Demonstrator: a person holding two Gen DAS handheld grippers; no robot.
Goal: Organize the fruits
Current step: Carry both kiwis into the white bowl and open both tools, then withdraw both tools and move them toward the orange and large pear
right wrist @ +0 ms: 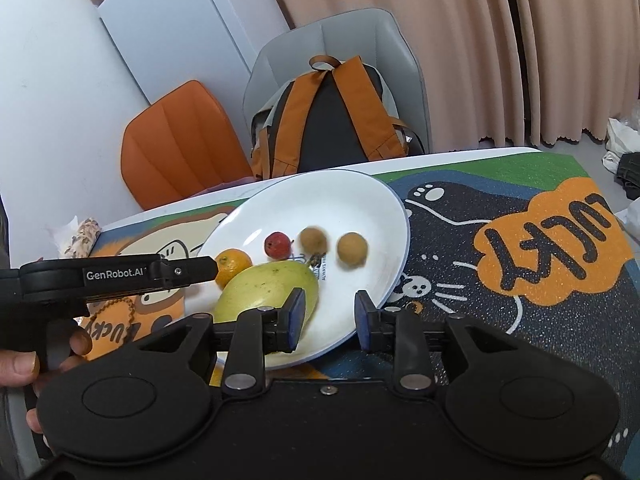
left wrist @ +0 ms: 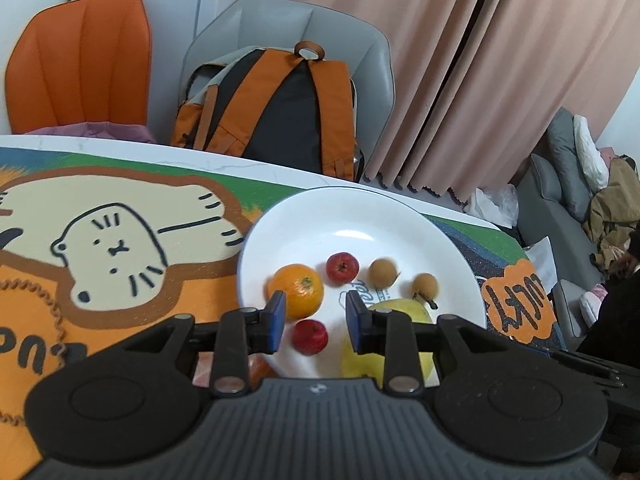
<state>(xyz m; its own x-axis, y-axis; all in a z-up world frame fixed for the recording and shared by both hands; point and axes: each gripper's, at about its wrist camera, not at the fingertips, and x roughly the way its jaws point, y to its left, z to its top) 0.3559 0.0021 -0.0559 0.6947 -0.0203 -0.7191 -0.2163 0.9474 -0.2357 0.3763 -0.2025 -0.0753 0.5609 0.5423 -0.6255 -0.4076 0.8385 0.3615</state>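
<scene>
Both tongs apart and empty, left gripper (left wrist: 316, 316) over the plate (left wrist: 280, 232) between orange (left wrist: 297, 290) and mango (left wrist: 394, 308), right gripper (right wrist: 329, 318) beside the mango; risk: nudged longans (right wrist: 352, 249) rolling off.

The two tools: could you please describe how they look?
Both are black plastic. Each tool, left and right, has two fingers with blue pads on linkage bars with silver rivets, above two round housings. The left tool's side carries white "GenRobot.AI" lettering.
</scene>
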